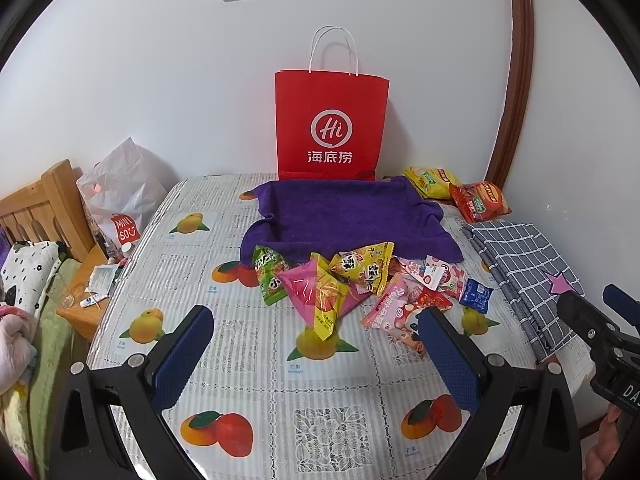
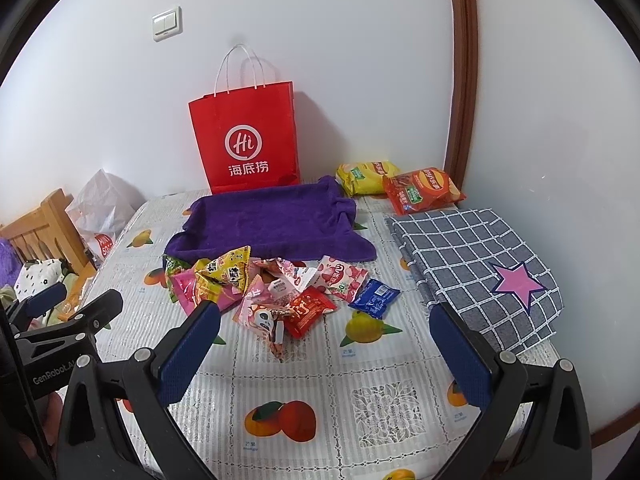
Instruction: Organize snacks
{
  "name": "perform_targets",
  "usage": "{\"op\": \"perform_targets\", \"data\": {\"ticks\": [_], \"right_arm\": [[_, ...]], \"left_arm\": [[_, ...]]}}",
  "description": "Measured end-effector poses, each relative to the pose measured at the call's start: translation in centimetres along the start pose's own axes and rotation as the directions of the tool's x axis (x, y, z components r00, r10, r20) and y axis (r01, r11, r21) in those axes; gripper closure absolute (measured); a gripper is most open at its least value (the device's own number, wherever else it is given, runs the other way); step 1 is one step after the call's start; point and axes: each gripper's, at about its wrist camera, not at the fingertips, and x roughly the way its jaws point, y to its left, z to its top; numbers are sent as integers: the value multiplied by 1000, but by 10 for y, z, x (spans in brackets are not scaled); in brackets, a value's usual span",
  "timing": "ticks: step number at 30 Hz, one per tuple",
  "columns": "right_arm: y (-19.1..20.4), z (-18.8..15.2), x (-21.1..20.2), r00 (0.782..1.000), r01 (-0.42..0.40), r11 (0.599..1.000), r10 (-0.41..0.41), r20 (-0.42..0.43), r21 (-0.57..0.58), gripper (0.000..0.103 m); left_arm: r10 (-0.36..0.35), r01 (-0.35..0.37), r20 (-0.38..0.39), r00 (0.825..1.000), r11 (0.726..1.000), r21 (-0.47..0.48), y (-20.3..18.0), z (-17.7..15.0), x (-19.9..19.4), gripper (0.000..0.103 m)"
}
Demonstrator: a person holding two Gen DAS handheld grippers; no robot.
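- The table wears a clear-covered cloth printed with fruit; its near stretch in front of both tools is bare, and its left edge drops beside a wooden bed frame.
- A red paper bag stands upright at the far edge against the wall, handles up.
- A grey checked cloth with a pink star lies folded along the right edge, its near corner just beside the right tool's outer finger.
- A purple towel is spread in front of the bag, its sides curled up.
- The snack pile sits mid-table, touching the towel's near edge: yellow, green and pink triangular packets, pink and red flat ones, and a small blue packet on the right side of the pile. Packets overlap, so the lower ones are partly hidden and their print is hard to read.
- A yellow chip bag and a red chip bag lie at the far right corner, overlapping.
- The left gripper is spread wide above bare tabletop, holding nothing, just short of the pile.
- The right gripper is likewise spread and holds nothing.
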Motion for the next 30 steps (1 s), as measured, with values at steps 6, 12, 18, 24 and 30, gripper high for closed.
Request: {"op": "perform_targets", "data": {"ticks": [6,12,18,24,30], "right_arm": [[0,-1,-1,1000,2,1000,-2,-1,1,0],[-1,-2,-2,1000,0,1000,0,-2,6,0],[0,-3,-4,1000,-2,1000,2,1,11,0],[-1,-3,-4,1000,-3,1000,3,1,10,0],[-1,-2,-5,1000,-1,1000,1,4,10,0]], "left_arm": [[1,-1,1,1000,1000,0,0,0,0,0],[-2,2,-1,1000,1000,-3,-1,0,0,0],[0,0,-1,1000,1000,-2,-1,-1,-1,0],[0,0,-2,1000,1000,-2,0,-1,-1,0],[-1,1,-2,1000,1000,-2,0,-1,-1,0]]}}
